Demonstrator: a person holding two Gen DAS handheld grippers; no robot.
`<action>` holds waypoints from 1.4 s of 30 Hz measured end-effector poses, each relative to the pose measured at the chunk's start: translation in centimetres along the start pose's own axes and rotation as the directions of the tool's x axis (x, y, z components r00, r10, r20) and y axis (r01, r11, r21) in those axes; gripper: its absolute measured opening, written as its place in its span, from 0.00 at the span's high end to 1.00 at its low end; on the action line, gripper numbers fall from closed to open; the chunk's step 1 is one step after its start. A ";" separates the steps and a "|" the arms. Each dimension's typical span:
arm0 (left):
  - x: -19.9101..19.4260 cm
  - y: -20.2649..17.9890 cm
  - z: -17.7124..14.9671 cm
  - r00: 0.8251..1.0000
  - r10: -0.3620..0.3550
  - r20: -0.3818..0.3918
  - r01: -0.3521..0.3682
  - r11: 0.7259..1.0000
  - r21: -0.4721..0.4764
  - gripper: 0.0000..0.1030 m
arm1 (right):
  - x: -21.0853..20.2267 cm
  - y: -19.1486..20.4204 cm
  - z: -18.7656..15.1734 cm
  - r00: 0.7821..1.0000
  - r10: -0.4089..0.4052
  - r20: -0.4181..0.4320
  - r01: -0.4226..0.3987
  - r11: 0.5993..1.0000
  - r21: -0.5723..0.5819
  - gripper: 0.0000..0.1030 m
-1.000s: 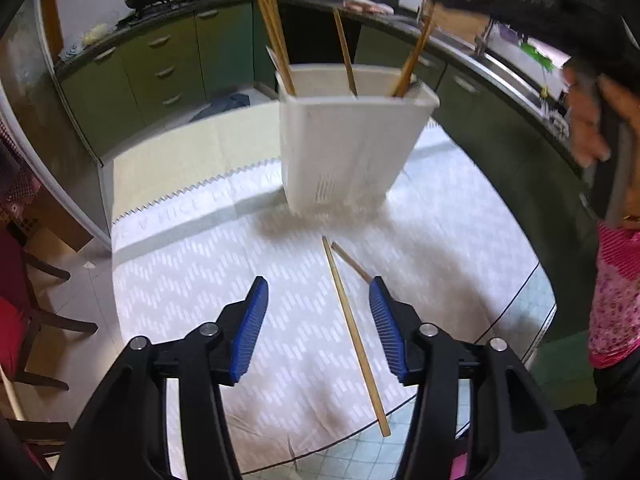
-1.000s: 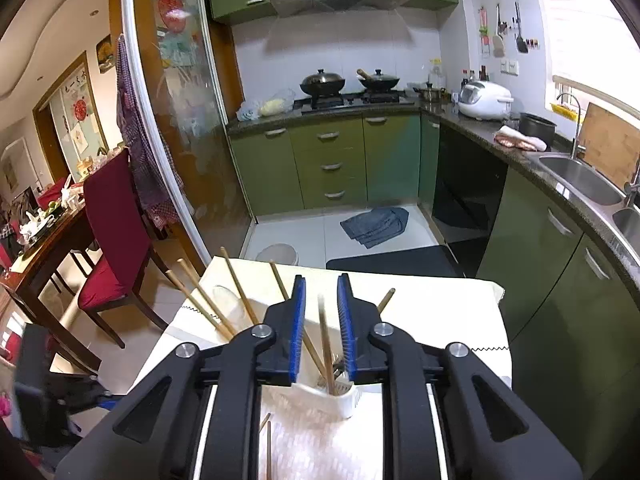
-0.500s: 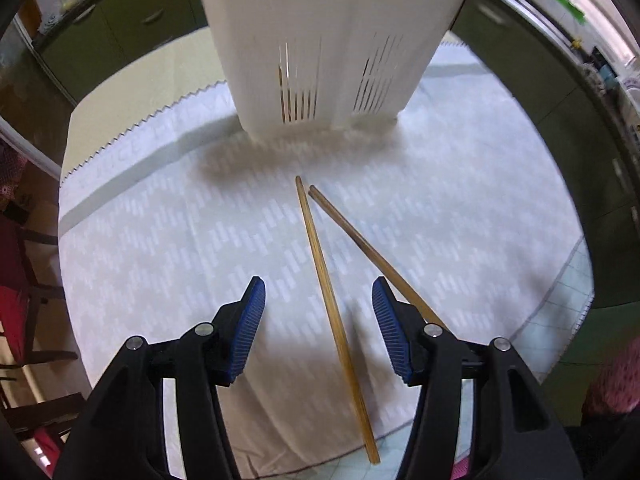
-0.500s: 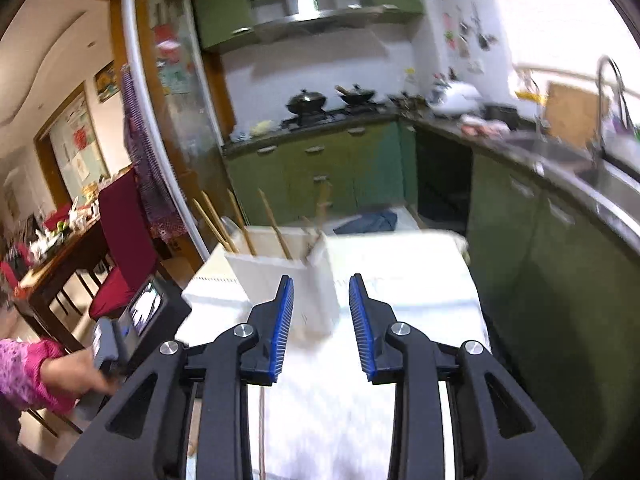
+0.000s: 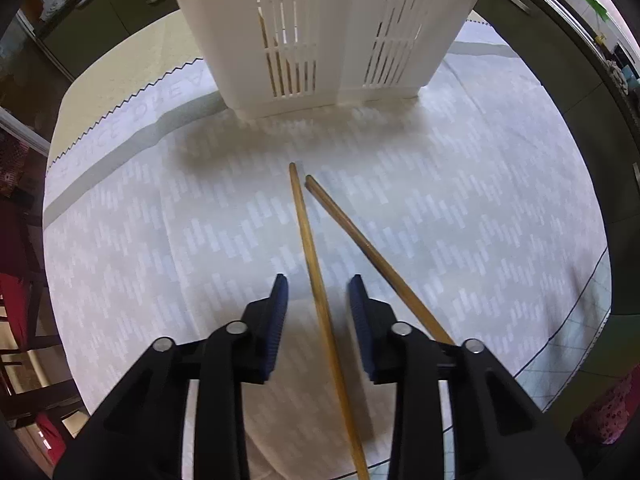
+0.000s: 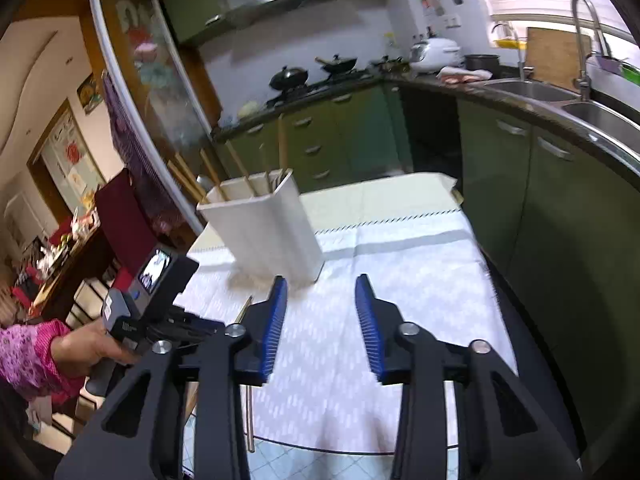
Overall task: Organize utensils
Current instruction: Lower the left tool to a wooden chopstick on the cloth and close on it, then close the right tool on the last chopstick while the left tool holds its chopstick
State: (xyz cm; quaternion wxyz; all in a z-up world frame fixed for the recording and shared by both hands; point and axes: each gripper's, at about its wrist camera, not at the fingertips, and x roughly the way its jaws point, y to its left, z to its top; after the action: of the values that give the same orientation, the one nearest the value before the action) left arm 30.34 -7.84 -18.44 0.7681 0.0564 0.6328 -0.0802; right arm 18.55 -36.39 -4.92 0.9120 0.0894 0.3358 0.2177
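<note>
Two wooden chopsticks lie on the white patterned tablecloth [image 5: 460, 208] in a narrow V. My left gripper [image 5: 318, 290] is open and low over the cloth, its blue pads on either side of the left chopstick [image 5: 310, 248]. The right chopstick [image 5: 360, 240] runs under the right finger. A white slotted utensil holder [image 5: 320, 28] stands just beyond, with several chopsticks in it [image 6: 260, 228]. My right gripper [image 6: 322, 294] is open and empty above the table, right of the holder. A chopstick tip [image 6: 244, 310] shows by its left finger.
The table's round front edge [image 5: 560, 368] is close behind the left gripper. The person's hand in a pink sleeve [image 6: 76, 348] holds the left gripper's handle. Green kitchen cabinets [image 6: 560, 200], a sink and a stove surround the table. A red chair [image 6: 120, 216] stands left.
My left gripper has dropped toward the cloth and narrowed around the left chopstick. My right gripper has opened wider and drawn back and right from the holder.
</note>
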 end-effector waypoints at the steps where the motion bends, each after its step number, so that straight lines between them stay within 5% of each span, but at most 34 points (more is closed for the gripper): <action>1: 0.0 0.1 -0.1 1.000 0.001 0.002 -0.001 1.000 0.002 0.80 | 0.7 0.6 0.4 1.000 0.002 -0.013 -0.002 1.000 -0.007 0.64; 3: 0.1 0.6 -0.3 1.000 -0.015 0.002 0.015 1.000 -0.006 0.90 | 2.4 2.0 0.5 0.998 0.000 -0.062 -0.002 0.999 -0.038 0.64; 8: -0.3 2.9 -2.0 0.999 -0.046 0.009 0.046 0.999 -0.015 0.92 | 7.5 5.4 0.3 0.977 0.020 -0.212 -0.044 0.993 -0.112 0.64; 15: -0.9 5.4 -3.9 0.999 -0.044 0.019 0.044 0.999 -0.026 0.93 | 17.3 11.2 -2.1 0.888 -0.011 -0.459 -0.114 0.963 -0.244 0.64; 22: -2.3 8.0 -5.0 0.998 -0.038 0.058 0.041 0.998 -0.057 0.93 | 22.9 13.4 -3.3 0.828 -0.109 -0.550 -0.084 0.946 -0.312 0.66; 30: -5.5 9.7 -5.8 0.988 -0.079 0.132 0.088 0.994 -0.060 0.94 | 25.3 14.2 -3.7 0.797 -0.188 -0.574 -0.038 0.933 -0.358 0.72; 35: -8.2 9.8 -6.1 0.975 -0.099 0.201 0.112 0.992 -0.055 0.94 | 26.9 14.8 -3.5 0.799 -0.206 -0.564 -0.021 0.929 -0.370 0.74; 40: -11.0 9.3 -7.3 0.960 -0.106 0.260 0.123 0.991 -0.052 0.94 | 27.5 15.4 -3.5 0.802 -0.198 -0.563 -0.032 0.928 -0.371 0.94; 42: -11.6 9.1 -7.6 0.956 -0.105 0.274 0.123 0.991 -0.049 0.94 | 27.7 15.4 -3.5 0.802 -0.193 -0.565 -0.032 0.931 -0.362 0.94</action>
State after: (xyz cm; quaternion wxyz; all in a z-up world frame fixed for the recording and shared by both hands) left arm 22.58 3.09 -8.66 0.8428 -0.0168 0.5264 -0.1108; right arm 29.93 -9.95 -18.68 0.7708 -0.1632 0.5619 0.2520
